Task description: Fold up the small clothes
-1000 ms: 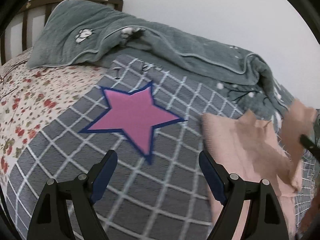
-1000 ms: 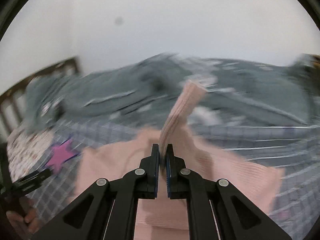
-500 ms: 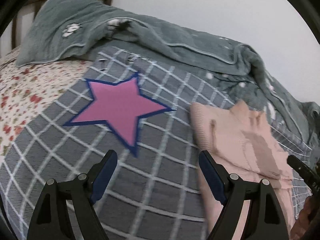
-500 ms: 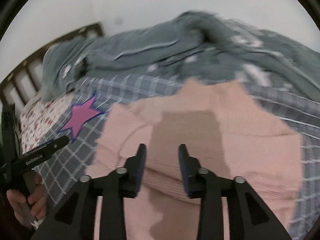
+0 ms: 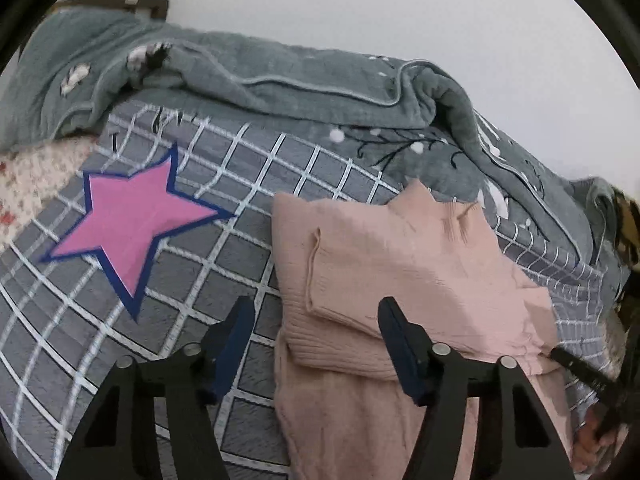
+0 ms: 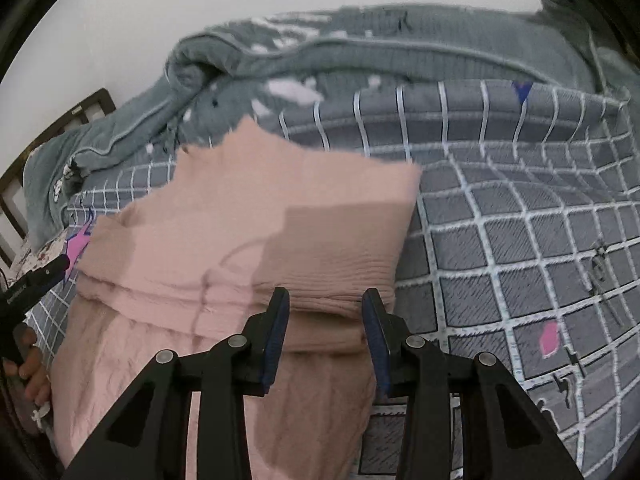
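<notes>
I have both grippers spread and empty: my left gripper [image 5: 316, 344] hovers at the left edge of the pink ribbed knit garment [image 5: 400, 280], my right gripper [image 6: 324, 332] over its folded hem, probably lining up the next fold. It lies flat on the grey checked bedspread [image 6: 520, 220], long axis running away from me, pointed top toward the rumpled grey-green blanket [image 5: 280, 80]
</notes>
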### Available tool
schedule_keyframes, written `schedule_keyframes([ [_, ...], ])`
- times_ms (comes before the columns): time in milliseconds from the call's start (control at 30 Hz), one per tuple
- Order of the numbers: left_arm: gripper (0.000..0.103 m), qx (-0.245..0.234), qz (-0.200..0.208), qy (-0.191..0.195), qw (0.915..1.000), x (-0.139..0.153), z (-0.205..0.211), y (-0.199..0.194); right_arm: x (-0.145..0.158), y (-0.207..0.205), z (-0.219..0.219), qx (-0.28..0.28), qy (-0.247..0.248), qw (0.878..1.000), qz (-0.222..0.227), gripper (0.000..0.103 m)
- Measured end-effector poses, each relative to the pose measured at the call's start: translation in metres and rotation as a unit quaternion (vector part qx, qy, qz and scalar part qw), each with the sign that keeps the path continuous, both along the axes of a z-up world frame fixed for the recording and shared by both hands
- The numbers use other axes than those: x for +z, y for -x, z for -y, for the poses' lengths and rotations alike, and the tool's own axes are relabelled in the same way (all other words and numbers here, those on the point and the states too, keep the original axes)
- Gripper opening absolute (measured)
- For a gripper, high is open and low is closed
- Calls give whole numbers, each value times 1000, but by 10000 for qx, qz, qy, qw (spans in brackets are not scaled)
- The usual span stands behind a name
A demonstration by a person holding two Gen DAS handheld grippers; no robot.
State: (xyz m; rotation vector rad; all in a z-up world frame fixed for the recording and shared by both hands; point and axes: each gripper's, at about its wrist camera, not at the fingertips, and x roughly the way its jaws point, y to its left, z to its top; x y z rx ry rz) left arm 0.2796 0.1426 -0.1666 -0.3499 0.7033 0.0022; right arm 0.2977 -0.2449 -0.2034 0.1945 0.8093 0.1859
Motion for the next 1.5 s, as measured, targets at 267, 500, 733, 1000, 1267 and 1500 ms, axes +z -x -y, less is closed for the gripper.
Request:
schedule_keyframes([
  [267,33,-139,-119,339,9993,-8,-2,-6,-2,9,-8,-179,539,9984,-26,38],
  [500,33,-125,-172,483,9986,-14,-4,-14,-6,6,-6,-191,469,9987,-113,38],
  [733,26,-65,-98,727,9973,-16,-9,-16,-9,3,1,-229,208,9994,-136,33],
  [1000,7,-180,119,776,9967,-7,-6,-7,-4,9,29,-625,-475,9969,69,4],
  [1267,7,-139,74,557,9983,1,0,6,-5,8,32,-722,-557,9958,15,4],
  [1500,7,-175,296,1039,9940,6,-14,13,5,16,27,-589,-537,9963,336,28],
])
